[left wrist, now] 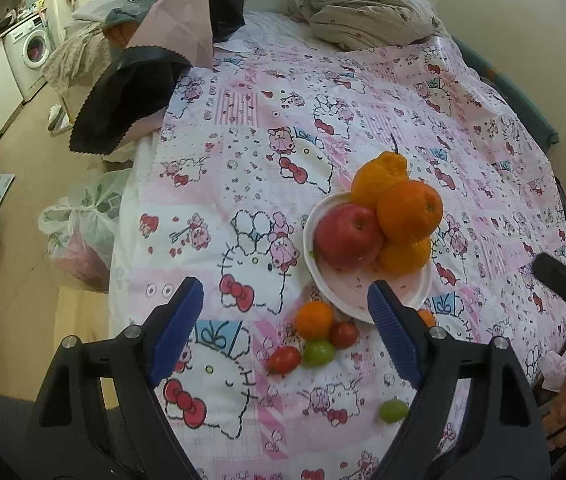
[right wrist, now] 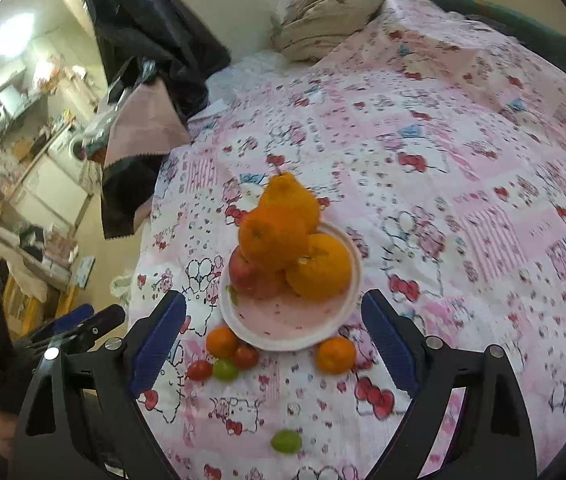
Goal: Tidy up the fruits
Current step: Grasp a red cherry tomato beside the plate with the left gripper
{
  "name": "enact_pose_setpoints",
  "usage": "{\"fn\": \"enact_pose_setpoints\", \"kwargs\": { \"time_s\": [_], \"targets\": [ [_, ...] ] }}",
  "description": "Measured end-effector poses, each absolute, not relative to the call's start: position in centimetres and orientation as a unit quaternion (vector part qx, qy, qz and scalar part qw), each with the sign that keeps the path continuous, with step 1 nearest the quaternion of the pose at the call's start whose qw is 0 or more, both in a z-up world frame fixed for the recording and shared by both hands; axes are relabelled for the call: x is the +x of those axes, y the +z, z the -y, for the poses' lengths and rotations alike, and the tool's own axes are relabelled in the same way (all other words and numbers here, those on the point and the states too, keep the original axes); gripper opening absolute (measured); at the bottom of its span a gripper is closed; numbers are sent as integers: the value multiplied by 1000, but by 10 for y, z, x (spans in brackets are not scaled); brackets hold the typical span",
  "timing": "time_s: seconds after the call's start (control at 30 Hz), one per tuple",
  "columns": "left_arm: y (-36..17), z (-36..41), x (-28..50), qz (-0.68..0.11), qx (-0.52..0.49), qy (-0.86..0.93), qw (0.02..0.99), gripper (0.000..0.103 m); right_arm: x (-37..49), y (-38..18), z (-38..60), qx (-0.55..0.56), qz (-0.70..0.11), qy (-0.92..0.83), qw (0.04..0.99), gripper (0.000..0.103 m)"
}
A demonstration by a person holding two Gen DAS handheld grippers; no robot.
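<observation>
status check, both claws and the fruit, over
Left claw open, empty. Right claw open, empty. Plate stacked with apple and oranges; small fruits loose on cloth. Nothing blocking.

Black hand-held gripper (left wrist: 287, 320), ribbed blue pads (left wrist: 177, 328)

A plate (left wrist: 325, 280) sits on the bed cover (left wrist: 403, 92). In it, an apple (left wrist: 347, 235) lies left of piled oranges (left wrist: 409, 210). Before the plate lie a small orange (left wrist: 314, 319) and tomatoes (left wrist: 284, 359). A grape (left wrist: 393, 411) lies nearer, apart.
</observation>
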State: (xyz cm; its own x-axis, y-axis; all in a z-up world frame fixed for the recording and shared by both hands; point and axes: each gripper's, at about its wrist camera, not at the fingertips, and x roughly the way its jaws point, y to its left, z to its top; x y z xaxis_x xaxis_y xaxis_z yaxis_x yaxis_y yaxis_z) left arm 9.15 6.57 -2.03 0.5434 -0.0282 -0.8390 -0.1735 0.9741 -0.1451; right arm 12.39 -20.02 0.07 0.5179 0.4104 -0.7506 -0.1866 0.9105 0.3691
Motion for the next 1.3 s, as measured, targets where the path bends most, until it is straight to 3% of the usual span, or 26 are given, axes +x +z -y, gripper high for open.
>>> {"fn": "enact_pose_setpoints", "kwargs": {
  "time_s": [0.6, 0.7, 0.77, 0.83, 1.3],
  "targets": [
    [-76, -84, 89, -554, -161, 68, 814, 81, 78, -79, 245, 226, -547, 128, 796, 92],
    [-99, -79, 95, -585, -166, 61, 791, 72, 85, -81, 242, 234, -544, 133, 794, 92],
    [-114, -71, 100, -610, -153, 44, 776, 51, 88, -87, 237, 223, -552, 130, 793, 92],
    [-130, -57, 105, -640, -116, 24, 759, 44, 91, -92, 235, 220, -559, 129, 789, 92],
    [-163, 0, 112, -660, 44, -22, 750, 44, 100, -108, 232, 214, -579, 125, 776, 92]
  ]
}}
